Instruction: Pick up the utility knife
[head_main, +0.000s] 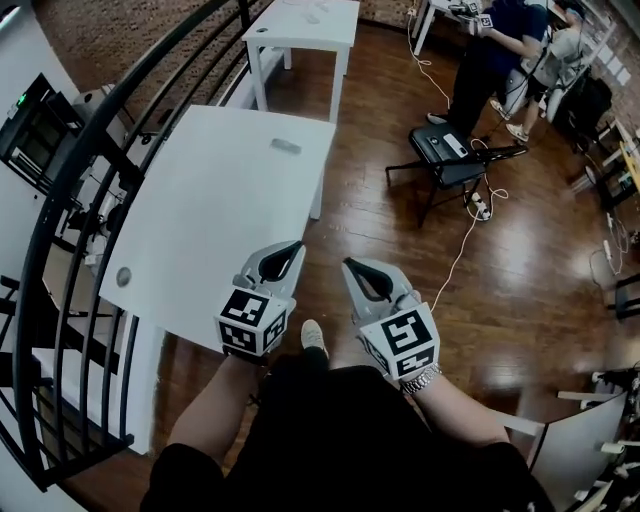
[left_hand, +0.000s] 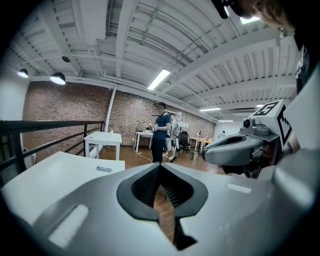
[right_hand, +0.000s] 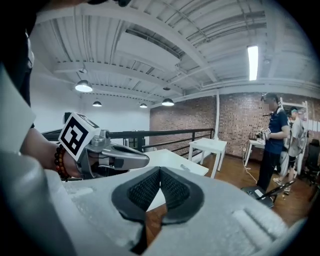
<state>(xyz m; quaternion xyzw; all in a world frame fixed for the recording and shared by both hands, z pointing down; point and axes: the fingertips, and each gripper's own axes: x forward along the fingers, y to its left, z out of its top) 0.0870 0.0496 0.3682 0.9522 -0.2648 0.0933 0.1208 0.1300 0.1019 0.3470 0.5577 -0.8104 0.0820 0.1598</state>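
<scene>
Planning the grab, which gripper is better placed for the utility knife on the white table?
Left, probably: the left gripper is over the white table's corner, which holds the utility knife; the right gripper is over floor.

My left gripper (head_main: 293, 246): jaws closed tip to tip, nothing between them, nose above the near right corner of the tabletop (head_main: 200, 200). My right gripper (head_main: 350, 264): jaws closed, empty, just right of that corner and off the tabletop. They sit side by side without touching. Both point forward, slightly nose-down, marker cubes up. Both forearms are bare and reach forward from my body.
</scene>
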